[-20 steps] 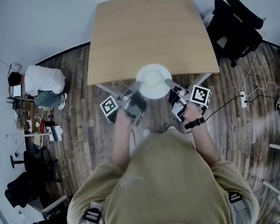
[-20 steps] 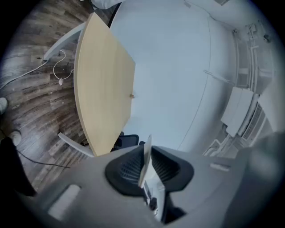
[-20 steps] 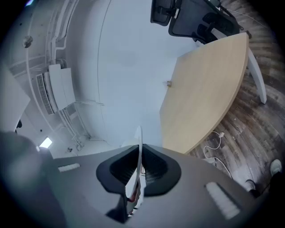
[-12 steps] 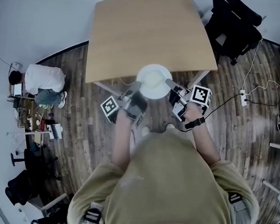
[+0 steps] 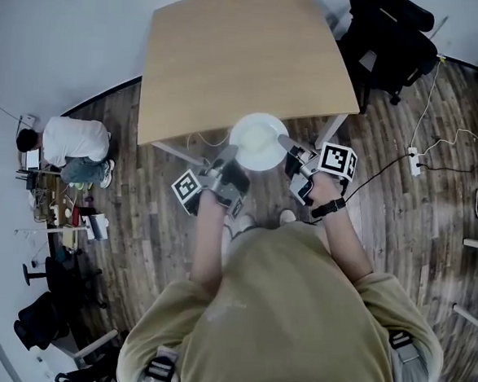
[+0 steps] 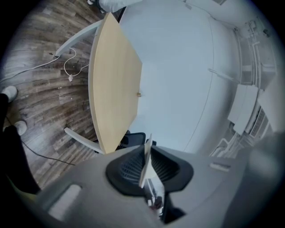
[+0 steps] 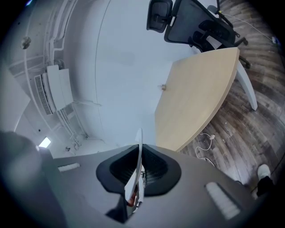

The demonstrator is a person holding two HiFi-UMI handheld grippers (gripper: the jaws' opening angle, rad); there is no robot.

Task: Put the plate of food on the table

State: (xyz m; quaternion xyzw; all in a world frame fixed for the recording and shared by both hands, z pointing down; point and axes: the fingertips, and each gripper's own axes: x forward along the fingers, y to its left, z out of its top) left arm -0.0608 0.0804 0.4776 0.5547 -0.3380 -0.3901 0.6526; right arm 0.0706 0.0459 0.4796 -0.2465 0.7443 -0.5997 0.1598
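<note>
since the earlier frames the desk (image 5: 232, 55) has slid up and to the left in the head view, while the plate (image 5: 259, 141) and both grippers sit at almost the same spot in the picture; the plate still overlaps the desk's near edge rather than lying well onto it.

nearest, the left hand-held gripper (image 5: 228, 153) and the right hand-held gripper (image 5: 286, 141) each pinch the plate's rim from opposite sides, jaws nearly together with only the thin rim between the pads. two opposed grips look chosen to keep the plate level so the food stays put. whether the plate already rests on the wood or hangs just above it, i cannot tell.

the head view alone shows the round plate whole, with its pale contents, and how it lies against the desk edge. the two gripper views alone show the grip itself: the rim edge-on, clamped between the dark ribbed pads (image 6: 129, 167). they also look level across the desk top, bare but for a small object (image 7: 163, 87) at its far edge, to the white wall (image 6: 178, 67) and a black office chair (image 7: 196, 22).
</note>
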